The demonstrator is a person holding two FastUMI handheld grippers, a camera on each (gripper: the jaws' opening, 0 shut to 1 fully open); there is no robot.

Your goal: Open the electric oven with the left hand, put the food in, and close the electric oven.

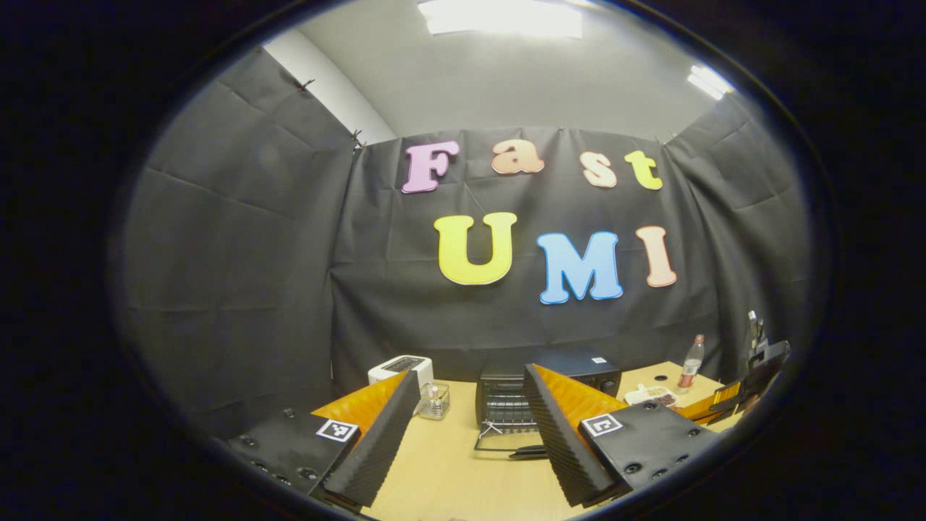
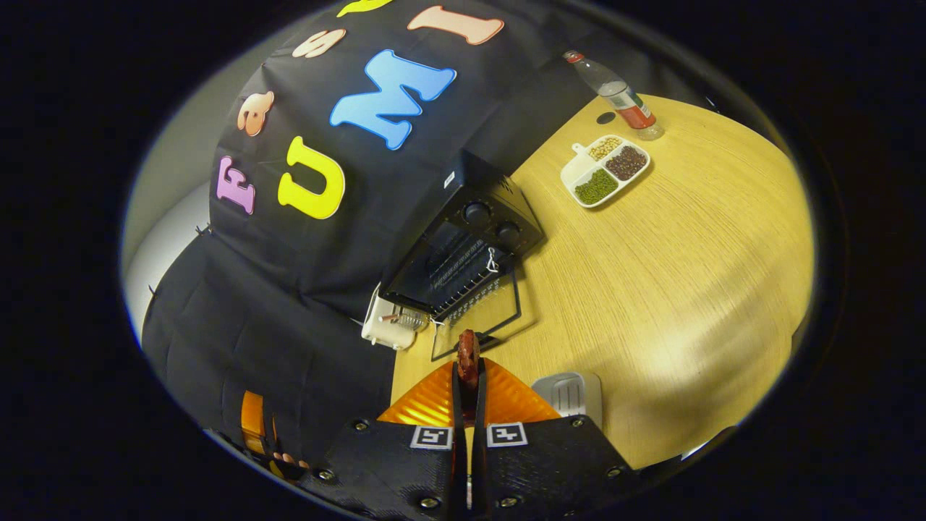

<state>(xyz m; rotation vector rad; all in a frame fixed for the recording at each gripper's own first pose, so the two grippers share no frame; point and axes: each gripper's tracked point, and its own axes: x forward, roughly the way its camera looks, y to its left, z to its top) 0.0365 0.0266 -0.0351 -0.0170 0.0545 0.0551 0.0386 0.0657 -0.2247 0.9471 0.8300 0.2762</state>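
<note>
Right gripper view: right gripper (image 2: 468, 376) clamped on a reddish food piece (image 2: 468, 357), probably sausage, bottom centre; oven (image 2: 463, 253) door down mid-frame. Left gripper (image 1: 470, 420) wide apart, empty.

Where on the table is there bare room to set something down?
Bare wood lies between the open oven and the divided snack tray, and across the near right side. It's crowded by the oven's lowered door, the toaster, and the right tool gripping the food.
</note>
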